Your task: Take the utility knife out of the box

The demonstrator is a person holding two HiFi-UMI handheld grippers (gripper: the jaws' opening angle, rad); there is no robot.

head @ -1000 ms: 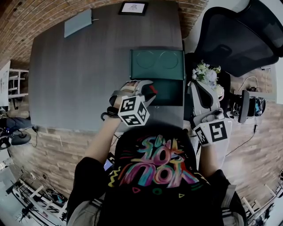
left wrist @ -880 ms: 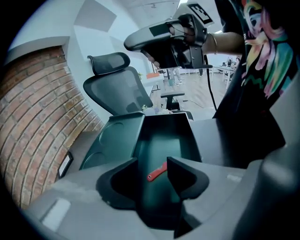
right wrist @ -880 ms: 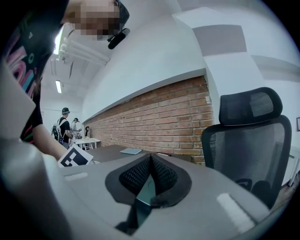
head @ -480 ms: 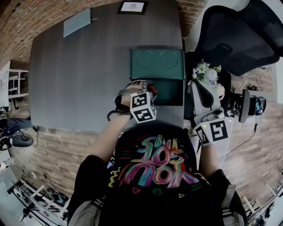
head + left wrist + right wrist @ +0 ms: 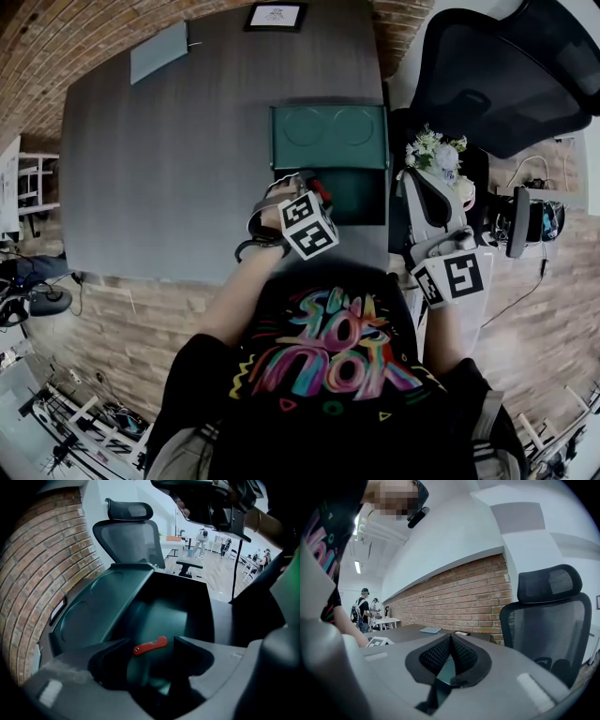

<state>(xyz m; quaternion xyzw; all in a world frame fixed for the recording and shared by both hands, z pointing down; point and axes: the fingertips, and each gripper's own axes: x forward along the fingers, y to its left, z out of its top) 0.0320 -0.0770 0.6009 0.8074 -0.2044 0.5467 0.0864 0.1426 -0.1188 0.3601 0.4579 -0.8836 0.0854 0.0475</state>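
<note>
Left gripper point(image 5: 153, 640) points steeply down into the open green box point(image 5: 187, 597). Its jaws are wide and opening, w/ nothing pinched. The red utility knife point(image 5: 149, 646) lies flat on the box floor and shows in the gap btwn the two jaw tips. It's beyond them and, as far as I can tell, not touched. The box lid point(image 5: 93, 616) is folded back on the far side of the box, so access is clear. The box sits on the grey counter point(image 5: 187, 159), near its right edge.

Right gripper point(image 5: 451, 641) is held roughly level, off to the right of the box. Its jaws are pressed together on nothing, so it's prob. idle.

Progress: early. Box is open and the reach is lined up, but no grasp yet and the knife is inside the box. Left to do: lower around the knife handle, close, lift it clear of the box walls.
</note>
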